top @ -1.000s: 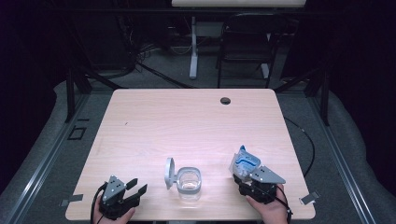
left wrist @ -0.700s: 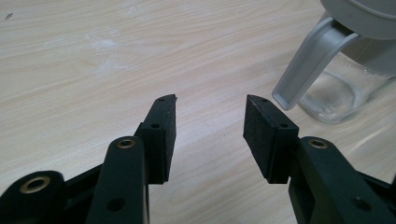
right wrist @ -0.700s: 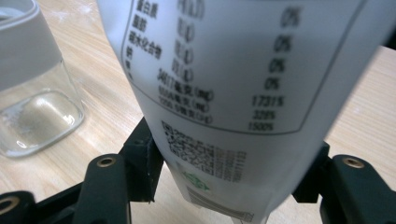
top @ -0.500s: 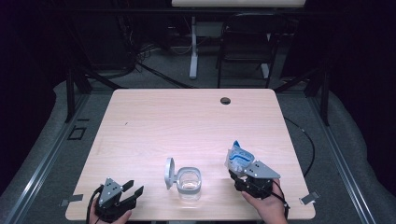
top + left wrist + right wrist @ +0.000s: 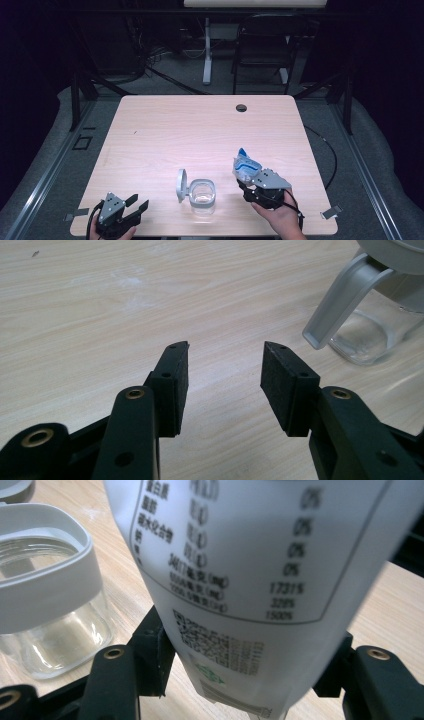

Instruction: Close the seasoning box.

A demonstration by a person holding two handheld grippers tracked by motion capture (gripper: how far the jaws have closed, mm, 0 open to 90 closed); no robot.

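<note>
Your right gripper (image 5: 248,176) is squeezing a white and blue pouch (image 5: 260,565) between its jaws, just to the right of the clear jar (image 5: 203,195). The jar's lid (image 5: 181,185) is standing open. Your left gripper (image 5: 225,367) is sitting with its jaws apart, holding nothing, near the table (image 5: 190,130) edge.

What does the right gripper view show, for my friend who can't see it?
A white packet with a printed label and a square code is clamped between the right gripper's two black jaws. Left of it, an open clear jar with a white rim stands on the wooden table.
</note>
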